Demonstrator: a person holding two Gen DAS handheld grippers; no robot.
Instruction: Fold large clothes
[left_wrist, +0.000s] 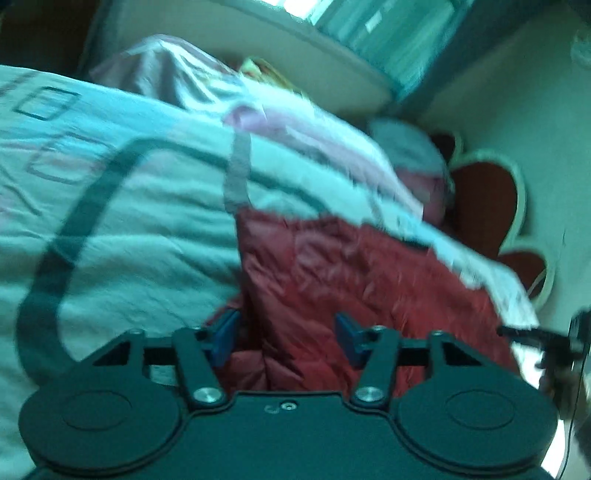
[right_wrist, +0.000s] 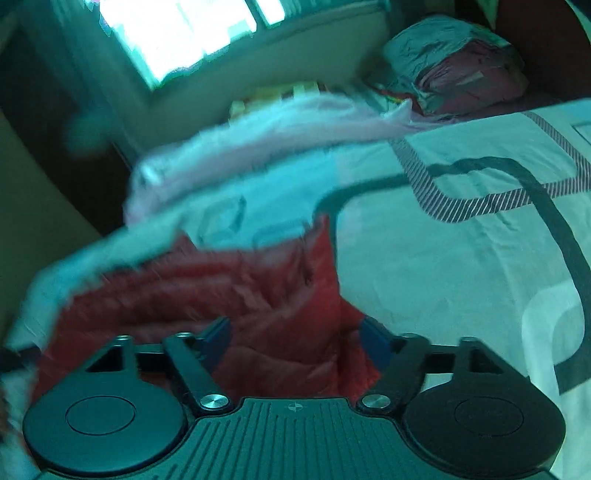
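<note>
A dark red quilted jacket (left_wrist: 351, 273) lies on the pale bed cover (left_wrist: 129, 229), with one straight folded edge toward the middle of the bed. My left gripper (left_wrist: 287, 338) hovers low over its near edge. The jaws stand apart, and a fold of red fabric runs between the blue pads (left_wrist: 224, 338). In the right wrist view the jacket (right_wrist: 221, 284) spreads left and forward. My right gripper (right_wrist: 297, 341) is open over the jacket's near corner, and puffy red fabric fills the gap between its pads (right_wrist: 373, 343). Both views are blurred.
A pale pink garment (right_wrist: 258, 122) lies crumpled past the jacket. A bundle of grey and pink clothes (right_wrist: 454, 66) sits at the far end of the bed. Beyond the bed's edge are a red flower-shaped shape (left_wrist: 487, 199) and a bright window (right_wrist: 177, 33).
</note>
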